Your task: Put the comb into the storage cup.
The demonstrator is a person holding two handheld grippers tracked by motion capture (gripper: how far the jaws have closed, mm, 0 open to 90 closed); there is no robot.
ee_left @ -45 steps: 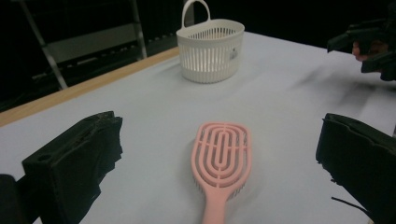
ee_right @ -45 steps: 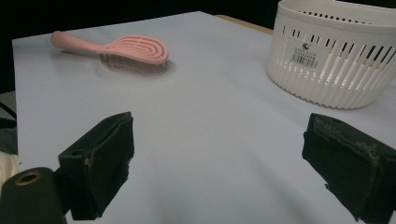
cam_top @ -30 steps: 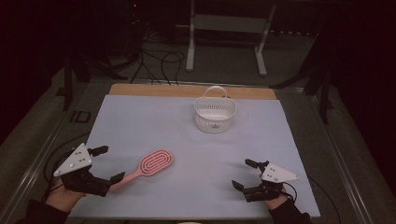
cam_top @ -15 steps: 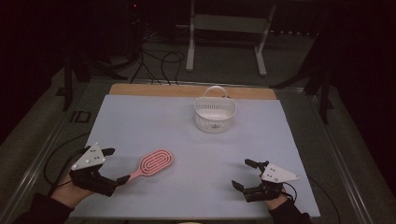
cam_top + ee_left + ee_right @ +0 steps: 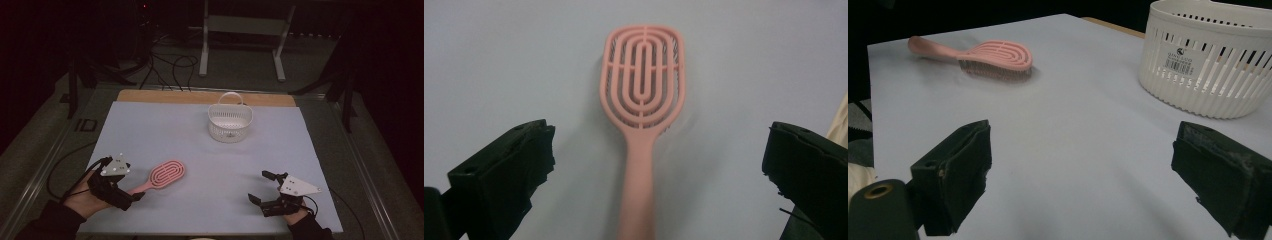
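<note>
A pink hairbrush (image 5: 166, 174) lies flat on the pale sheet, its handle pointing toward the near left. My left gripper (image 5: 131, 190) is open at the end of that handle. In the left gripper view the brush (image 5: 644, 75) runs straight up the middle, and the left gripper (image 5: 659, 150) has its jaws wide apart on either side of the handle without touching it. My right gripper (image 5: 258, 186) rests open near the front right with nothing between its jaws. The right gripper view (image 5: 1083, 145) shows the brush (image 5: 993, 55) far off to the left.
A white slatted basket (image 5: 230, 131) with a handle stands toward the back centre, and it looks empty; it appears at upper right in the right gripper view (image 5: 1208, 65). The pale sheet (image 5: 200, 150) covers the table. A wooden strip (image 5: 165, 96) runs along its far edge.
My left gripper has moved right toward the brush, so its open jaws now flank the handle. The right gripper, brush and basket have not moved.
</note>
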